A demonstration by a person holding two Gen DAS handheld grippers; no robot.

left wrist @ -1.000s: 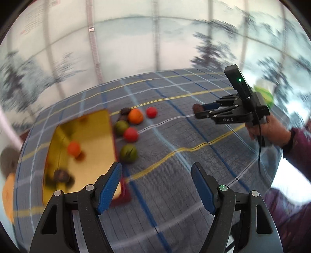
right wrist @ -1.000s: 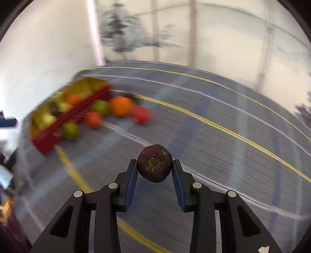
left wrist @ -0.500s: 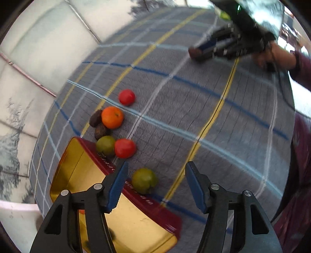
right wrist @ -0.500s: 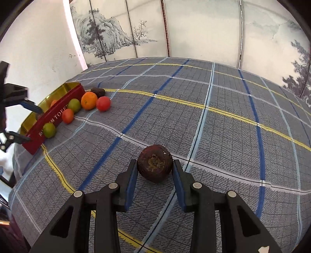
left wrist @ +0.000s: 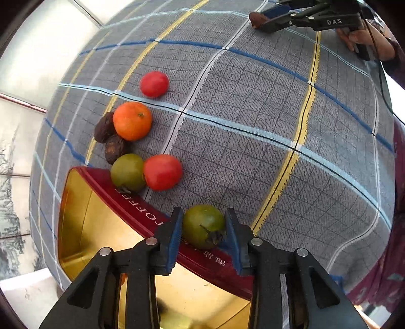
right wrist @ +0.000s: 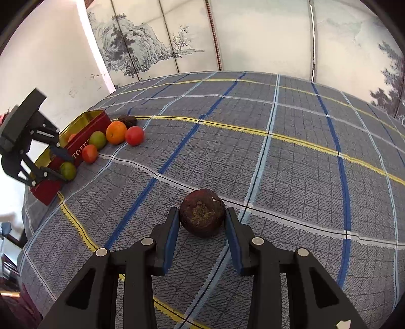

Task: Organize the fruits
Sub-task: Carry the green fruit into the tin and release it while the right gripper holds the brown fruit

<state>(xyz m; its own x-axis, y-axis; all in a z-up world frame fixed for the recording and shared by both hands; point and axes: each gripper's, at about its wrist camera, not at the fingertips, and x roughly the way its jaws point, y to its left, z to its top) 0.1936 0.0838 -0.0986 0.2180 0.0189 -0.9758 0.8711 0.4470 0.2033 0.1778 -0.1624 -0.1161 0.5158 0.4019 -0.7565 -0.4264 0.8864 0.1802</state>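
Note:
My left gripper (left wrist: pixel 203 212) points down at the red tin's near wall, its jaws closing with the pads against a green fruit (left wrist: pixel 202 227) that rests by the tin (left wrist: pixel 141 210). In the right wrist view that gripper (right wrist: pixel 60 163) shows at far left, around the same green fruit (right wrist: pixel 68 170). My right gripper (right wrist: pixel 201 211) is shut on a dark brown round fruit (right wrist: pixel 202 215), held low over the checked cloth. The left wrist view shows it at top right (left wrist: pixel 263 21).
Beside the tin lie a green fruit (left wrist: pixel 127 172), a red one (left wrist: pixel 162 172), an orange (left wrist: pixel 132 121), two dark brown fruits (left wrist: pixel 104 127) and a further red fruit (left wrist: pixel 154 84). The tin's inside is gold. A person's hand (left wrist: pixel 364 43) and maroon sleeve are at the right edge.
The left gripper swung down toward the tin and its wide jaws closed in around the green fruit. The right gripper shifted a little at first, still gripping the dark fruit.

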